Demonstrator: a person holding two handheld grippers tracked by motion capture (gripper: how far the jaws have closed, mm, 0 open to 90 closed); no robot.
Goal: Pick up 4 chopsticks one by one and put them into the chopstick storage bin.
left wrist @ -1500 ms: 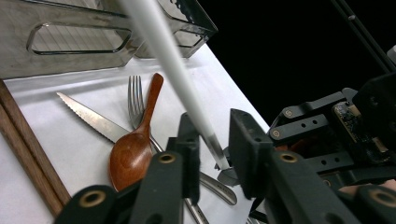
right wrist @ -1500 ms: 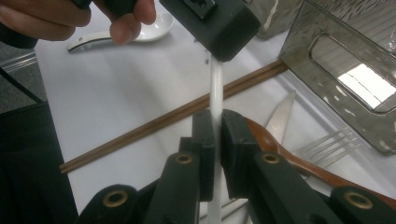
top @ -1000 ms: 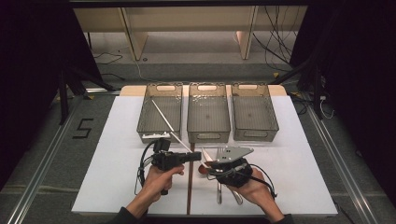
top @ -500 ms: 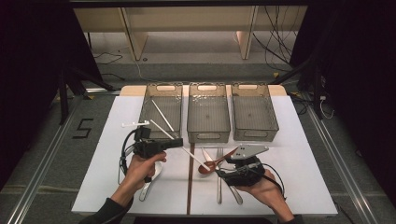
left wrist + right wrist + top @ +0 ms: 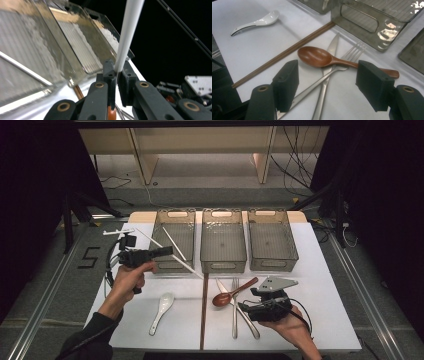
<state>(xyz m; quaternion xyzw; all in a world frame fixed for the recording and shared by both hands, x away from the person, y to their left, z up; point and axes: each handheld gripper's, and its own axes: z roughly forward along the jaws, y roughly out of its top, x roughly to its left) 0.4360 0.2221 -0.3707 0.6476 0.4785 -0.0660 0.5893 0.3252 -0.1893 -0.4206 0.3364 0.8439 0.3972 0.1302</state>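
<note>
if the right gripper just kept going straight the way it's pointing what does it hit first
Most likely the wooden spoon: it lies centred between the open jaws of the right gripper, across the knife and fork. Depth is unclear, so the crossed steel handles might touch first.

Three clear bins (image 5: 223, 241) in a row, two white chopsticks (image 5: 172, 242), one pair of brown chopsticks (image 5: 203, 315), one white soup spoon (image 5: 161, 312), one wooden spoon (image 5: 233, 293), one fork (image 5: 234, 307), one knife (image 5: 239, 309), two grippers (image 5: 165, 251).
</note>
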